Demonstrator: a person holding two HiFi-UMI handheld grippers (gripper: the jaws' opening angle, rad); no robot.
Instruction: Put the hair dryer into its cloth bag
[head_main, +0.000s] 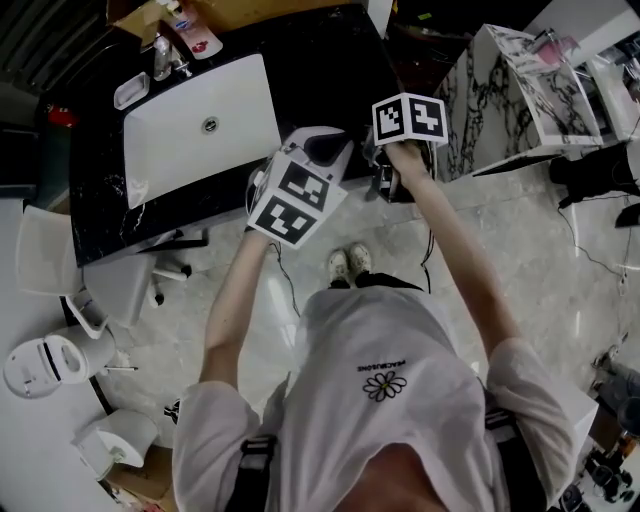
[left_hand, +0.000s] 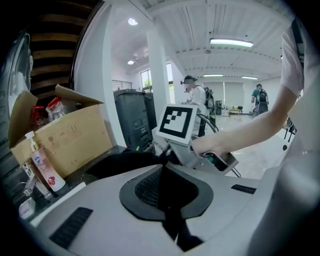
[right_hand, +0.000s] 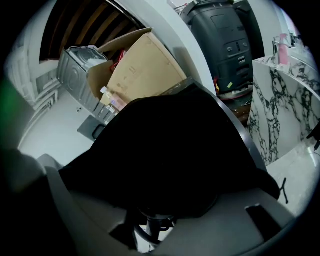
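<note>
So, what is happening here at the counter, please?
A person stands at the black counter with a gripper in each hand. The left claw is shut on an edge of the black cloth bag. The right claw stands wide under the bag and seems to grip the hair dryer through the cloth. Only the dryer's grey handle and cord show below, so it is mostly covered.
</note>
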